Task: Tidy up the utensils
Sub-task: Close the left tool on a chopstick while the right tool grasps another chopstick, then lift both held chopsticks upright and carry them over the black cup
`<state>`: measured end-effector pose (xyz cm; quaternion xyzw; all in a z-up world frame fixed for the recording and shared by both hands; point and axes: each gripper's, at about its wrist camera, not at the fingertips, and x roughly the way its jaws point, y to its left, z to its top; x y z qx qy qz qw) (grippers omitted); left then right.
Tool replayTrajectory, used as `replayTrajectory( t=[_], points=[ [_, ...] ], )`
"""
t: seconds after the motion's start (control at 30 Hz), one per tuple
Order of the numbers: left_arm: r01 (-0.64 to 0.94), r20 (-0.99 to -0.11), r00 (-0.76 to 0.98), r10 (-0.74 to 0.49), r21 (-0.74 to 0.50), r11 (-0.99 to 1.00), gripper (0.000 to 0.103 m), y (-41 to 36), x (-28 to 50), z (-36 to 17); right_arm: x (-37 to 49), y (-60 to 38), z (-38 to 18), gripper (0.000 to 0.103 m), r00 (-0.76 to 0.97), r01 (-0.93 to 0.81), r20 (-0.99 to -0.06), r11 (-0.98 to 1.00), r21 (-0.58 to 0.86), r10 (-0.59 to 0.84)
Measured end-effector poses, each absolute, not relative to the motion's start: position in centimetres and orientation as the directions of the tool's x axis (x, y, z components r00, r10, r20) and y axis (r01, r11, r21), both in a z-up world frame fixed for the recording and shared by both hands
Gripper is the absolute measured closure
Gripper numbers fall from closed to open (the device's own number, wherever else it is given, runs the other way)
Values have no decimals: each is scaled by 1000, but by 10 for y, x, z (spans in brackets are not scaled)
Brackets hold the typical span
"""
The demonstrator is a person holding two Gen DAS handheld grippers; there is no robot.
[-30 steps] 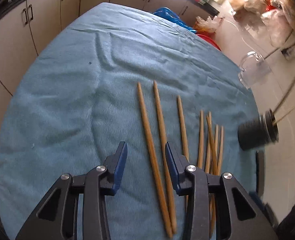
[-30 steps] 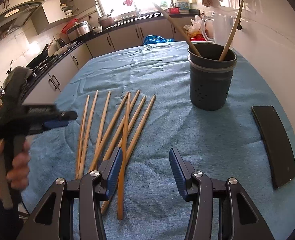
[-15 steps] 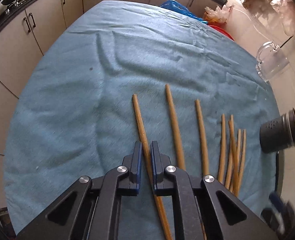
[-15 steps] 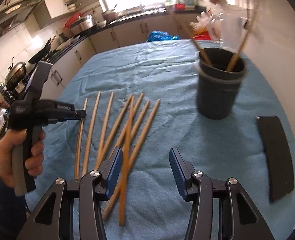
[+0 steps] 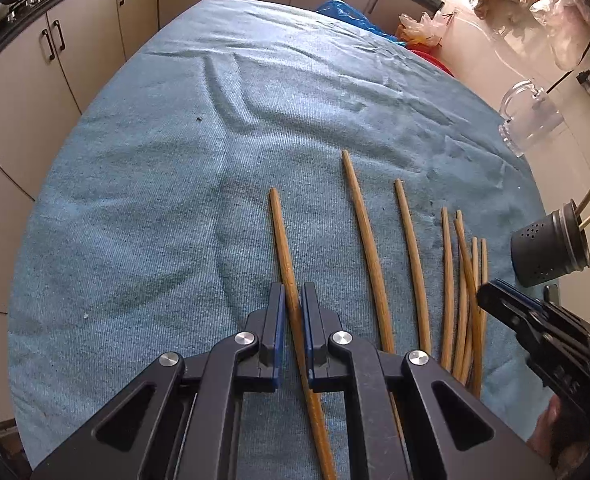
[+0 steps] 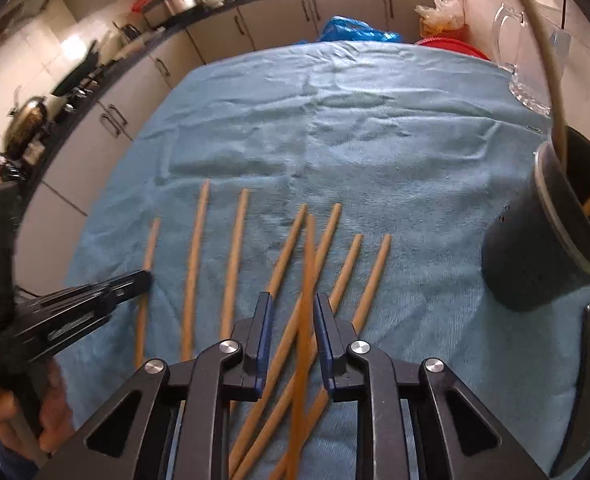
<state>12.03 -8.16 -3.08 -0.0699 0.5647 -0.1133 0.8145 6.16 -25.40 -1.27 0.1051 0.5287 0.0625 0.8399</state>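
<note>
Two hand-held claws, the left claw and the right claw, share one build: matte black plastic arms with triangular cut-outs, round silver screw heads at the pivots, and slim fingers lined on the inner faces with blue pads. Seen from the side in the opposite wrist view, each claw is a black pistol-shaped body bearing faint raised lettering, its handle wrapped by a bare hand, with a hint of a dark blue sleeve below
</note>
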Motion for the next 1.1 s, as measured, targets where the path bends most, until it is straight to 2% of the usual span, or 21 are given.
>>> replayTrajectory(
  t=[0.23,0.3,0.4,0.53,0.73,1.1],
  points=[
    [116,-902,335,-271,-247,962,95,-82,123,-31,75,-257,-28,87,380,10,-896,968,251,229],
    [122,-900,335,-277,-250,960,96,-83,125,-31,76,-257,-30,94,372,9,-898,966,257,235],
    [127,-894,345,-285,-256,958,97,-84,125,-31,74,-256,-30,95,377,11,-894,964,266,242],
    [158,-858,371,-354,-317,935,97,-83,116,-20,65,-259,-21,95,405,3,-875,957,291,265],
    [203,-785,472,-400,-345,916,97,-82,93,20,35,-263,12,95,519,-32,-802,944,329,297],
    [282,-649,617,-446,-347,894,97,-74,34,87,-46,-276,71,95,749,-109,-583,927,360,314]
  ],
)
